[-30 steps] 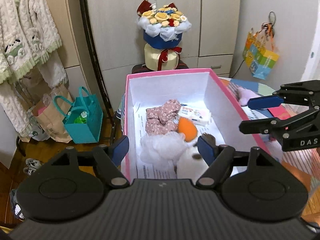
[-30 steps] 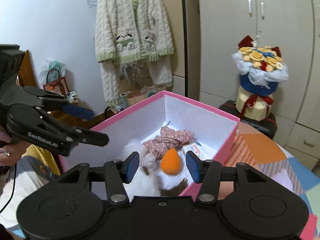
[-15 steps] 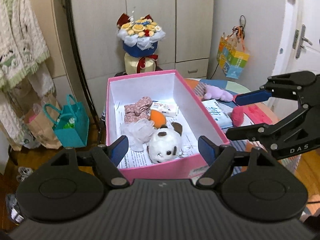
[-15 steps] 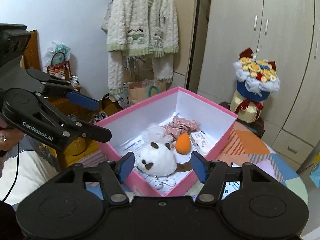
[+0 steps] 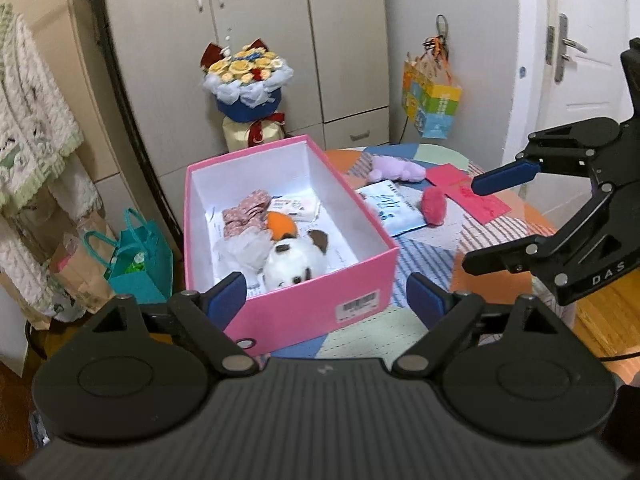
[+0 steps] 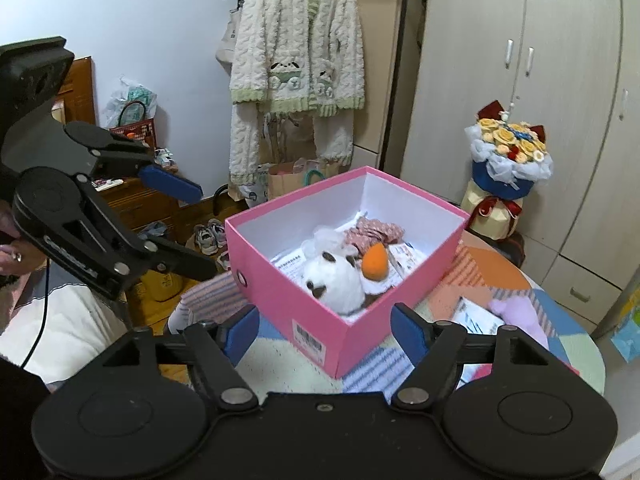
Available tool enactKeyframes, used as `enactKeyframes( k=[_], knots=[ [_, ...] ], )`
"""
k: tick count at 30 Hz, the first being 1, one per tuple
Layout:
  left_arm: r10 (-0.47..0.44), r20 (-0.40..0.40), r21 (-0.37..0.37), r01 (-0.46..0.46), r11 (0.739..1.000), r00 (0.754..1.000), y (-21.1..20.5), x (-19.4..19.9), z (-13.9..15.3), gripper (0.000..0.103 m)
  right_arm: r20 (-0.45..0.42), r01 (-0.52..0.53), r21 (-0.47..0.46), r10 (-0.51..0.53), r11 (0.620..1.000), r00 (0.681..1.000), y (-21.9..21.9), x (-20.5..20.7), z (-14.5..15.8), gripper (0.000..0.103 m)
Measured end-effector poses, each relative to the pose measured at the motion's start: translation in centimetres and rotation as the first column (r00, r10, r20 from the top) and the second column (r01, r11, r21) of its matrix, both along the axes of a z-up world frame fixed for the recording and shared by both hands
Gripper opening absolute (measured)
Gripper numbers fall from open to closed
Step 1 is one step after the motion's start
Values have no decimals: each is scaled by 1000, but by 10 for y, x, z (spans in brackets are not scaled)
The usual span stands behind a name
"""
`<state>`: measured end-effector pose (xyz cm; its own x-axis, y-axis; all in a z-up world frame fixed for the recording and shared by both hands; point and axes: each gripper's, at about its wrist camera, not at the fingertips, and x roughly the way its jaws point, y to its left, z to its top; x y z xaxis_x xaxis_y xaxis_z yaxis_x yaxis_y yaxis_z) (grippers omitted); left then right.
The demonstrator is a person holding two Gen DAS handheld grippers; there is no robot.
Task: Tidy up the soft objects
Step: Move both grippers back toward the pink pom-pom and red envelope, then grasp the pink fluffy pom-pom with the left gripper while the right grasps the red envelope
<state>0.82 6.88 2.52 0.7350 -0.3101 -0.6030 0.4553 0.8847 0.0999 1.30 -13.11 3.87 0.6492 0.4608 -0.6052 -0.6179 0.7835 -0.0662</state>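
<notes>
Soft toys sit gathered in the pink box (image 5: 316, 288) on my worktop (image 5: 432, 248): a white panda plush (image 5: 292, 266) near the front wall, an orange plush (image 5: 280, 222) just behind it, a floral fabric piece (image 5: 246, 216) toward the back and a white gauzy bundle (image 5: 240, 246) at the panda's side. All of them lie beyond my fingers, not between them.

My left gripper (image 5: 326, 298) hangs in front of the box's near wall, its jaws spread wide and having just been opening, with nothing in them; the box's front corner shows in the gap. My right gripper (image 6: 324, 330) hovers before the box's near corner, jaws likewise apart and just been opening, empty too. From the right wrist view the panda plush (image 6: 334, 282) lies just past the rim, above the gap between the blue pads.

Outside the box, on the patchwork worktop, a purple plush (image 5: 394, 168) and a red-pink soft thing (image 5: 434, 207) lie to the right, well apart from both grippers, beside a blue-and-white packet (image 5: 394, 212).
</notes>
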Motion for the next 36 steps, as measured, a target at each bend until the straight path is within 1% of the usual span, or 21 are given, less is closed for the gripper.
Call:
enactKeyframes(
  k=[5,9,12,15,18,20,22,25,28,31,33,36],
  knots=[
    [-52,11,35,52,998,999,-28,-12,0,90,-25,43,16,-43,999,999,-26,-11,-7,80],
    [-138,-3,61,138,989,990,-62,-18,0,90,-27,101,34,-100,994,995,-55,-21,-15,80],
    [-189,-13,47,189,981,982,-88,-15,-1,90,-27,142,49,-141,989,990,-81,-29,-21,81],
    [-236,-21,38,237,971,971,-115,-10,-7,89,-46,188,56,-185,981,982,-105,-31,-29,82],
    [-262,-28,26,263,965,965,-140,-2,-15,89,-68,222,69,-218,973,974,-126,-29,-34,84],
    [-270,-49,3,270,963,962,-153,7,-19,89,-57,237,55,-234,970,971,-135,-26,-38,86],
    [-266,-76,-26,265,964,961,-163,18,-22,89,-43,251,39,-250,967,967,-143,-22,-42,86],
    [-242,-100,-61,237,970,965,-175,36,-29,88,-55,275,38,-273,961,961,-156,-12,-50,86],
    [-194,-101,-70,188,980,976,-181,53,-39,88,-66,291,43,-288,956,955,-168,-2,-60,86],
    [-137,-139,-98,124,987,981,-184,74,-54,86,-73,305,43,-302,951,951,-178,11,-71,86],
    [-108,-163,-120,89,989,981,-186,87,-67,83,-80,336,36,-332,941,940,-184,22,-81,86],
    [-79,-176,-129,57,990,981,-193,105,-82,72,-96,372,39,-368,927,925,-195,39,-96,86]
  ],
)
